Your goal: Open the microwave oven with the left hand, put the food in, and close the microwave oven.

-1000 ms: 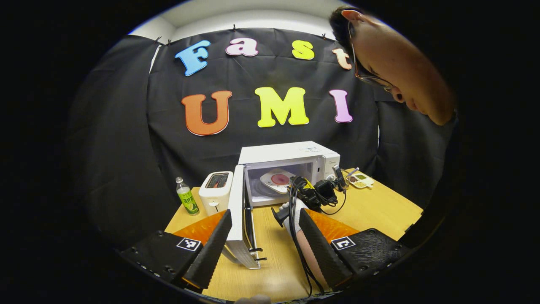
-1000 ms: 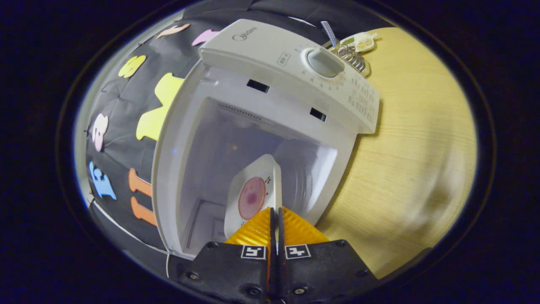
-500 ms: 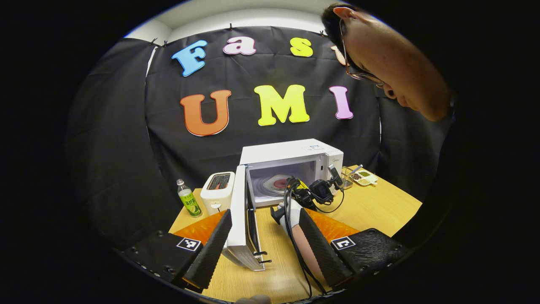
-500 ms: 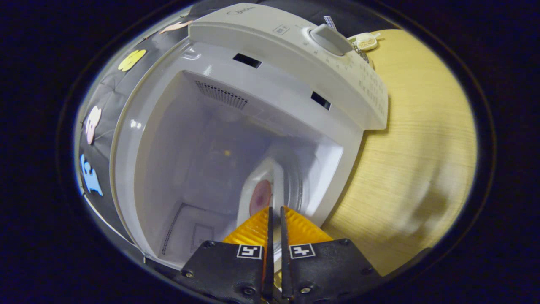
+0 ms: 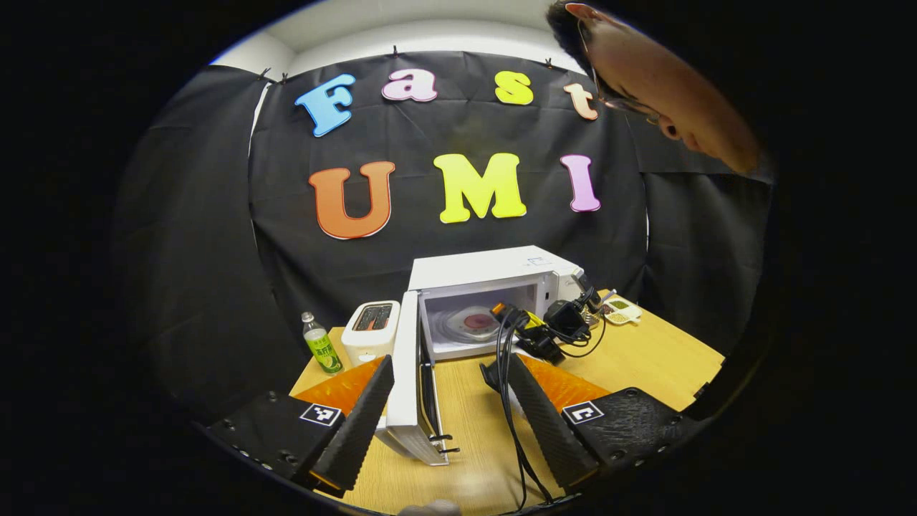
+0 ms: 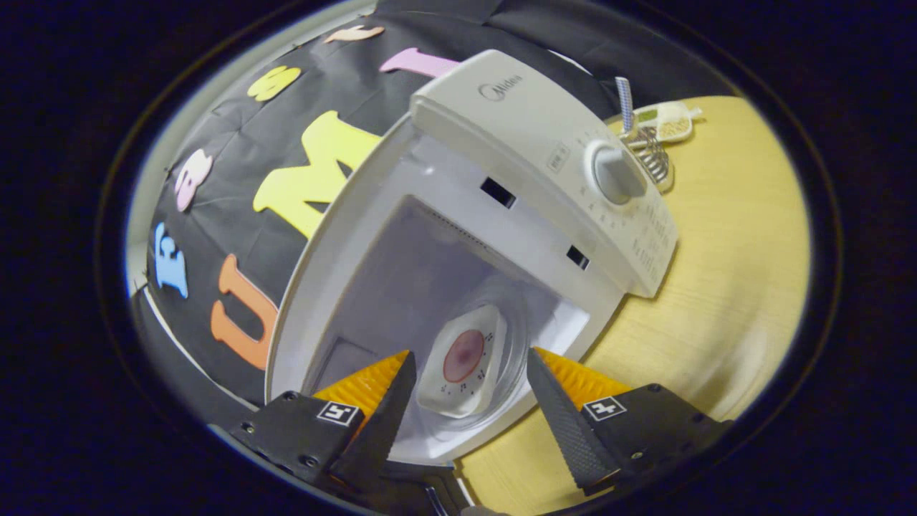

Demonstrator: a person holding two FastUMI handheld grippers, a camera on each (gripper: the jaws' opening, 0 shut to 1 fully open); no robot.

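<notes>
Wooden tabletop is carrying the microwave oven point(image 5: 494, 301), whose door point(image 5: 410, 380) is standing wide. The right gripper point(image 6: 466, 401), clamped on the plate of food point(image 6: 462, 360) a moment ago, is now gaping and backing off, leaving it on the turntable; the left gripper point(image 5: 448, 412) is waiting open by the door, so closing is what remains. "Midea" is showing on the oven's front.

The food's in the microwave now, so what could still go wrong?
The right gripper, open, sits at the microwave mouth; closing the door too soon might catch it. Its cables trail across the table in front of the opening and might snag the swinging door. The food plate lies near the front edge, so a hard slam may jolt it.
</notes>
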